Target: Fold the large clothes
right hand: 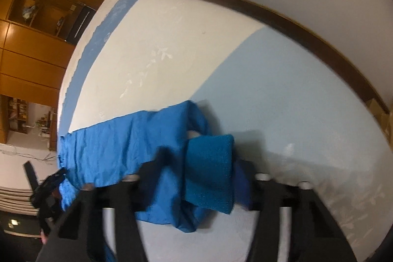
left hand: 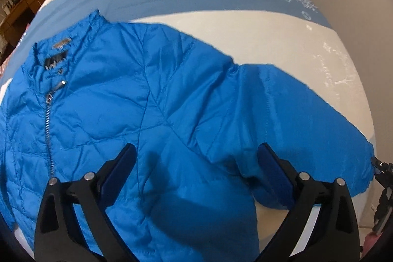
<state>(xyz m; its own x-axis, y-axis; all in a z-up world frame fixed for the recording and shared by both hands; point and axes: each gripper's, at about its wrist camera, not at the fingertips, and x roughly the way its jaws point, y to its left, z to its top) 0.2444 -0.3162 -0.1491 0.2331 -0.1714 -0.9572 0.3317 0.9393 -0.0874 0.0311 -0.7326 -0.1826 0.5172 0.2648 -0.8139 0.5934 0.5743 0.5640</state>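
The blue puffer jacket [left hand: 137, 100] lies front up and spread flat on a bed cover [left hand: 245, 33] with white and blue bands. In the left wrist view its metal zipper [left hand: 48, 124] is closed up to the collar [left hand: 61, 46], and one sleeve [left hand: 302, 119] stretches to the right. The left gripper [left hand: 196, 154] hovers over the jacket side, its jaws spread wide and holding nothing. In the right wrist view the sleeve end [right hand: 137, 146] with its knit cuff [right hand: 211, 171] lies between the jaws of the right gripper [right hand: 196, 163]; the blur hides the pads, so I cannot tell whether the jaws pinch the cuff.
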